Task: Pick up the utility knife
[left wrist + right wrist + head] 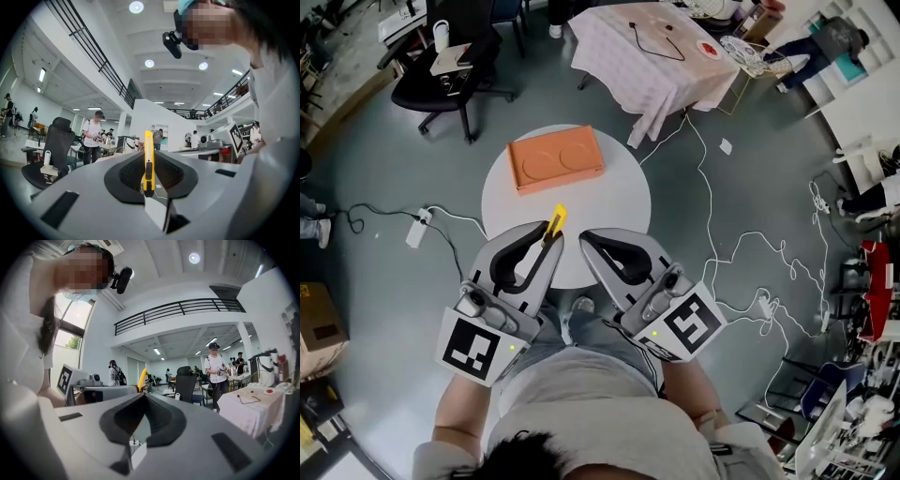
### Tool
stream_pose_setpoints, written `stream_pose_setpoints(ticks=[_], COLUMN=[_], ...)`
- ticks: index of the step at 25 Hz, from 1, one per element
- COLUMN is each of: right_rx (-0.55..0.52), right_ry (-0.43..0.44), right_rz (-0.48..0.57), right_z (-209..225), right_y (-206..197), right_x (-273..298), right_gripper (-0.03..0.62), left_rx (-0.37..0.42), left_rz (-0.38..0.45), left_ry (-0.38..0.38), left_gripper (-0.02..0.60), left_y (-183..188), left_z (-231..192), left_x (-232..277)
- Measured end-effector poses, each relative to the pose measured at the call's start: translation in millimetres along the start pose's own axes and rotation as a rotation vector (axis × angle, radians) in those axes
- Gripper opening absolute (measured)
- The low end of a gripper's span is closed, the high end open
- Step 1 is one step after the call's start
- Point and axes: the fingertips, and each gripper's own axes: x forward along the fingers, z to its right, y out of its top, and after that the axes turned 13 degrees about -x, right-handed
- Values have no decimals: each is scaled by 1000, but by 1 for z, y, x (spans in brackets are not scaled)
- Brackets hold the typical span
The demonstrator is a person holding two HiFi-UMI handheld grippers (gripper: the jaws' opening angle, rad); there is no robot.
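Observation:
The yellow utility knife (555, 223) is pinched between the jaws of my left gripper (551, 236), which is lifted off the table, and its tip sticks out past the fingertips. In the left gripper view the knife (148, 161) stands edge-on and upright between the dark pads, with the left gripper (149, 157) shut on it. My right gripper (585, 240) is held close beside the left one, shut with nothing between its jaws. From the right gripper (143, 397) view, the knife's yellow end (141, 378) shows to the left.
A round white table (623, 192) lies below the grippers with an orange box (555, 159) on its far side. Beyond it are a black office chair (441, 75) and a cloth-covered table (647, 56). White cables (712, 234) run over the floor at right.

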Motion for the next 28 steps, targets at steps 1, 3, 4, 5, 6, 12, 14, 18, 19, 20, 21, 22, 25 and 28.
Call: stream_pose_setpoints(ticks=[1,3,4,5,6,12,14,18,19,20,21,22,25,28], right_rx=[4,12,15,17,18,6,3,1,0,-2,-3,-4,-7,-9], right_ry=[-1,-5,-8,-11,-15,-26,-30,-28,-27,-27,-26,-26,-25,-25], right_rz=[2,8,13,18,21,29,30,28,28,28,29,29,31,30], right_z=[0,2,4,6,7,4,7,9,9,10,10,10,11,13], right_y=[1,2,3,4,5,8,9,9,9,9,10,10,11,11], right_x=[1,2,2,3,3,0,2,5,6,7,7,8,10,13], right_gripper=[8,8,8,8,8,8,8,8,8,8,8,8,8,8], left_rx=[4,-1,-5,-7,-7,3,3,3,4,4,6,7,10,10], left_rz=[6,3,0,-2,-1,4,3,7,8,10,12,13,13,14], left_ry=[-5,-16,-21,-25,-29,-37,-38,-44,-46,-48,-50,-51,-56,-61], left_gripper=[66,66,66,66,66,66,66,66,66,66,66,66,66,66], left_y=[1,2,2,2,3,2,3,5,5,6,7,8,9,11], left_z=[1,2,2,2,2,7,5,2,2,2,2,2,1,0], left_x=[-1,-1,-1,0,0,-5,-3,0,1,1,2,2,3,6])
